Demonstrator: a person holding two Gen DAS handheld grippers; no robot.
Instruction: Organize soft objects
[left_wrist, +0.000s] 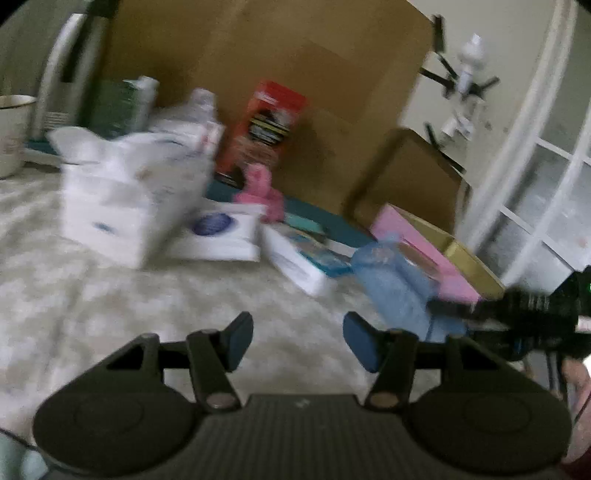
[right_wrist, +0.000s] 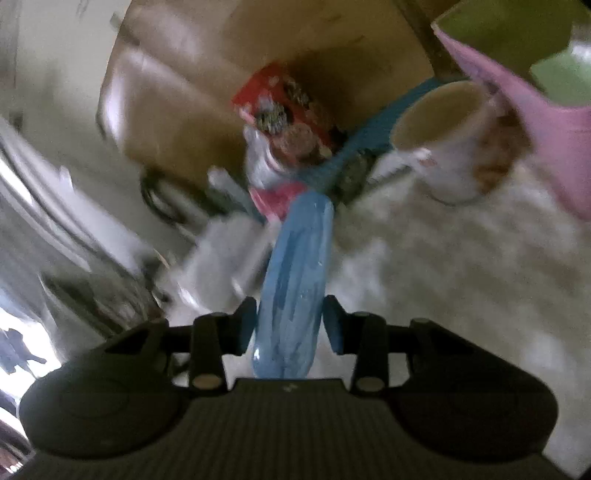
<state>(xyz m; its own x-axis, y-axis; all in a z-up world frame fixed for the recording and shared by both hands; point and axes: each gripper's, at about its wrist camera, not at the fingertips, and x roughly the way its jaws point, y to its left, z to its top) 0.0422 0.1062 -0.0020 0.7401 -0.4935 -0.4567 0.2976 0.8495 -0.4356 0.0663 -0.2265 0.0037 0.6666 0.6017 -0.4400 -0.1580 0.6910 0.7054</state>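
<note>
A soft blue packet (right_wrist: 295, 258) sits lengthwise between the fingers of my right gripper (right_wrist: 290, 326), and both pads press its sides. In the left wrist view the same blue packet (left_wrist: 399, 284) hangs at the right, with the right gripper (left_wrist: 450, 308) reaching in from the frame edge. My left gripper (left_wrist: 299, 339) stands open over the cream patterned surface (left_wrist: 110, 295) with nothing between its fingers. Ahead of it lie a white soft pack (left_wrist: 129, 195), a flat white pack with a blue oval (left_wrist: 221, 229) and a pink soft thing (left_wrist: 262, 192). Both views are blurred.
A red box (left_wrist: 266, 125) stands against a big cardboard box (left_wrist: 295, 55). A pink box (left_wrist: 424, 251) lies at the right near a glazed white door (left_wrist: 535, 184). A white mug (left_wrist: 11, 133) sits far left. In the right wrist view, the mug (right_wrist: 443, 147) and pink box (right_wrist: 546, 122) lie upper right.
</note>
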